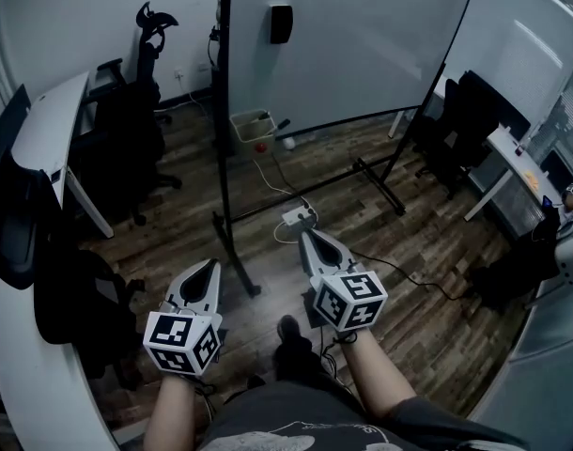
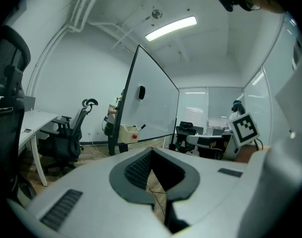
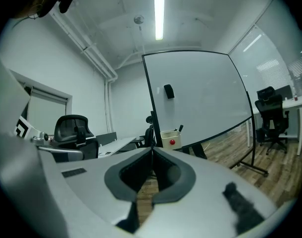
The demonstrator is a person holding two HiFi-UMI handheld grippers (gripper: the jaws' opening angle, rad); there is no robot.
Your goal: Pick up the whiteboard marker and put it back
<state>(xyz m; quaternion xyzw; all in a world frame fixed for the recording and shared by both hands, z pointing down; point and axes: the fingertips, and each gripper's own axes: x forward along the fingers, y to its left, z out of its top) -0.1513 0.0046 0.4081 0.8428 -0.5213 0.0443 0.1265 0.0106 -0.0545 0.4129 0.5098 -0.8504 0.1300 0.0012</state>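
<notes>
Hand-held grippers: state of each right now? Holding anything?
Left hand-held gripper: closed, jaw tips together, nothing between them.
Right hand-held gripper: closed, jaw tips together, nothing between them.

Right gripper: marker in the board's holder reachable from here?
Probably not yet: the marker sits in the holder well ahead of the right gripper. Open floor between, nothing blocking, but it is shut.

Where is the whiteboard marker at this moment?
In the head view, the whiteboard marker sticks out of the right side of the cream box, which hangs at the lower left corner of the whiteboard.
</notes>
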